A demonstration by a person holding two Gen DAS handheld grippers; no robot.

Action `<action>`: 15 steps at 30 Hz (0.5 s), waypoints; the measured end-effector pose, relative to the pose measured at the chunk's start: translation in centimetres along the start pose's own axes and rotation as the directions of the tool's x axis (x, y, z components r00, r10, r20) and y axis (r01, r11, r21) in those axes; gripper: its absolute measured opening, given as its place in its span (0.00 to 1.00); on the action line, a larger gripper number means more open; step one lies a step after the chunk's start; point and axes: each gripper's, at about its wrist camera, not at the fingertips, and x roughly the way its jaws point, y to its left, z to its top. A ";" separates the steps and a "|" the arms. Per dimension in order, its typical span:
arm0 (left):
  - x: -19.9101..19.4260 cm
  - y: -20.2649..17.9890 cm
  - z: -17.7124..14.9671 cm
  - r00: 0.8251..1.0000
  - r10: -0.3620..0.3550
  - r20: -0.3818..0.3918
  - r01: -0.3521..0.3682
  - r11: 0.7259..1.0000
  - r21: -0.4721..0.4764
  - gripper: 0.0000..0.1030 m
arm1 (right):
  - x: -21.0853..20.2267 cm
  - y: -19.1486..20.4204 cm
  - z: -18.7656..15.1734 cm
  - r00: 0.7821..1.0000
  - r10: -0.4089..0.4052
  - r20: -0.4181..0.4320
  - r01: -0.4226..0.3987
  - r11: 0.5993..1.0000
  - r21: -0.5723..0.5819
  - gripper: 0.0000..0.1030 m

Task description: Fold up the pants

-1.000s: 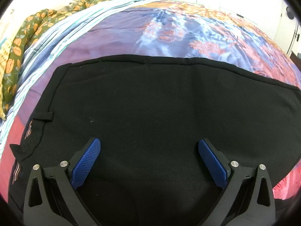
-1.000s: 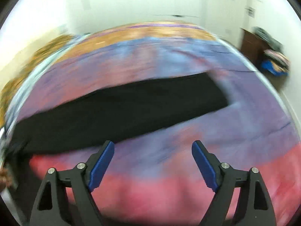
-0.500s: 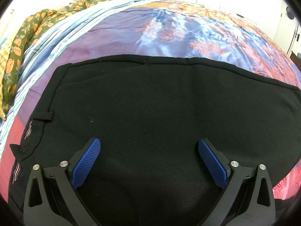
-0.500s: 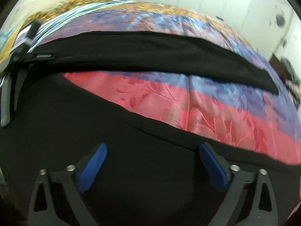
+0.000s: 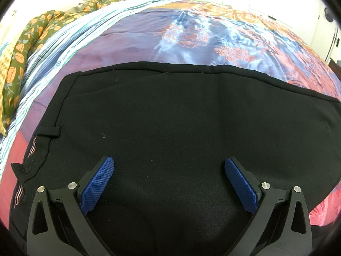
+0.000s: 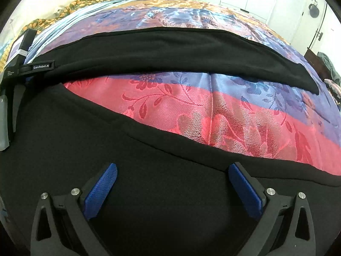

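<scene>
Here the black pants (image 5: 170, 128) lie flat on the bedspread (image 5: 191, 42), spread beneath both wide, empty claws, left (image 5: 168, 183) and right (image 6: 172, 187).

Bed's satin floral bedspread (image 5: 213, 40), banded orange, blue and red, is carrying everything. Black pants (image 5: 170, 128) are lying flat directly on it, spreading under and ahead of both grippers, 2 legs (image 6: 191, 49) splitting apart with a red wedge of spread showing between. Striped sheet (image 5: 70, 36) and green floral cloth (image 5: 32, 34) are bunching far left ahead.
</scene>
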 end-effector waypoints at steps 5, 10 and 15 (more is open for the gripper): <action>0.0 0.0 0.0 1.000 0.000 0.000 0.000 1.000 0.000 1.00 | 0.0 -0.2 -0.2 1.000 0.014 0.013 -0.014 1.000 0.009 1.00; 0.0 0.0 0.0 1.000 0.000 0.000 0.000 1.000 0.000 1.00 | 0.0 -0.3 0.3 0.999 0.024 -0.025 -0.024 1.000 0.014 1.00; 0.0 0.0 0.0 1.000 0.000 0.000 0.000 1.000 0.000 1.00 | -4.9 2.1 3.6 0.962 0.273 0.017 -0.273 0.956 0.107 0.99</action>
